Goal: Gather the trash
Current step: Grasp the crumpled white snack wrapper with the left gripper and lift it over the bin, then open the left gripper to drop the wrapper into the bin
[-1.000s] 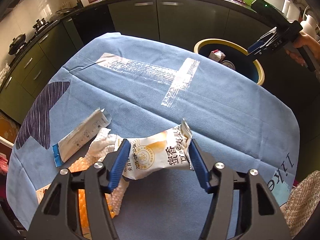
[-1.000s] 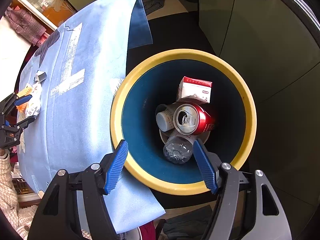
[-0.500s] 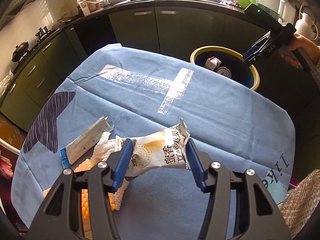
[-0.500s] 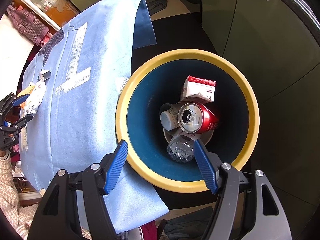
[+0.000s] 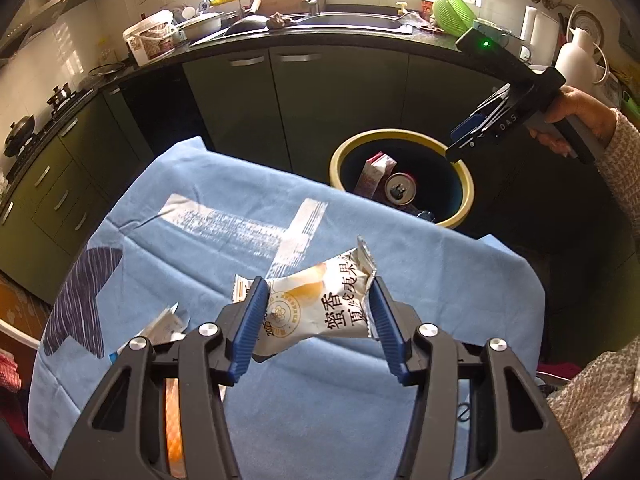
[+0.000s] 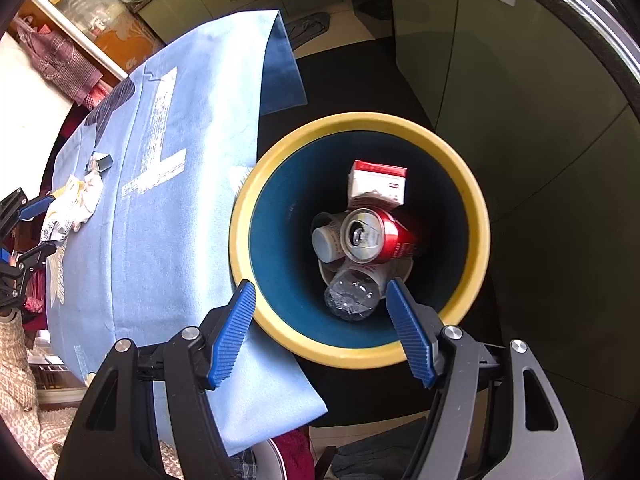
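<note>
while the left gripper (image 5: pixel 316 320) fingers clamp a snack wrapper (image 5: pixel 320 304) above the worktop (image 5: pixel 440 280), the right gripper (image 6: pixel 320 328) fingers gape over the bin (image 6: pixel 476 200).

Black-framed left gripper (image 5: pixel 316 320): ribbed blue fingers (image 5: pixel 250 326), silver screws. Right hand (image 5: pixel 568 114): bare skin, beige knit sleeve (image 5: pixel 624 160).

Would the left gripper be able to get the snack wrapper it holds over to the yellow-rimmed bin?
Probably yes. The left gripper has the snack wrapper clamped above the blue cloth; nothing stands between it and the bin, though the right gripper hovers over the opening.
</note>
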The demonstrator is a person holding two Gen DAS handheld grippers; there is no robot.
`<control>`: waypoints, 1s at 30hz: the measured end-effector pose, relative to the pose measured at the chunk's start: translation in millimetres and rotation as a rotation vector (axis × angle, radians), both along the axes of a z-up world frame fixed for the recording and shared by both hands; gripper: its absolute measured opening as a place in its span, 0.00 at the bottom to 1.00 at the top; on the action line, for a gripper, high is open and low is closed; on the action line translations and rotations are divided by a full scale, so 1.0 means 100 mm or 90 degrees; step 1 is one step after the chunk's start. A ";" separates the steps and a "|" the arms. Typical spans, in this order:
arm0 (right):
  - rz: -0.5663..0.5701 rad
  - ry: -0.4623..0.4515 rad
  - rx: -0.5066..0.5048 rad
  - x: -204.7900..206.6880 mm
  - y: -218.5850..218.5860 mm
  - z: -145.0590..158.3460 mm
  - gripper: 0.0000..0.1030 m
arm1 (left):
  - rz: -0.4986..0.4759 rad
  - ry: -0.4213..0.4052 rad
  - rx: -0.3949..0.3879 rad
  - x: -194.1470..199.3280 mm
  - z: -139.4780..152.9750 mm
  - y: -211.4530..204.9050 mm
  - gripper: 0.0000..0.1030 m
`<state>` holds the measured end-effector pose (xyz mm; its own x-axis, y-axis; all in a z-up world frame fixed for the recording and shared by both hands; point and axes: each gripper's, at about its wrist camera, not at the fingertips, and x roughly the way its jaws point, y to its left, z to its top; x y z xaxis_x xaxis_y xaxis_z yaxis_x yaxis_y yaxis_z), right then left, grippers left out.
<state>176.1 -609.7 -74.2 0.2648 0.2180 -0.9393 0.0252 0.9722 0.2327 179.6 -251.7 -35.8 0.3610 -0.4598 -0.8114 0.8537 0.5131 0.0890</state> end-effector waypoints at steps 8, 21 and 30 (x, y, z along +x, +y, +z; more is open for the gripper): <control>-0.029 -0.010 0.009 -0.28 -0.29 0.08 0.66 | -0.060 0.001 -0.002 0.02 -0.01 -0.63 0.49; -0.023 -0.019 0.018 -0.32 -0.35 0.10 0.66 | -0.066 0.000 0.009 0.02 0.01 -0.73 0.49; -0.046 -0.037 0.026 -0.55 -0.57 0.22 0.66 | -0.117 0.005 0.019 0.02 0.00 -1.29 0.49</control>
<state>120.8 -666.4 -52.5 0.3355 0.2336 -0.9126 0.0806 0.9581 0.2749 181.2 -381.2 -35.6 0.2665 -0.4933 -0.8280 0.9335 0.3459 0.0944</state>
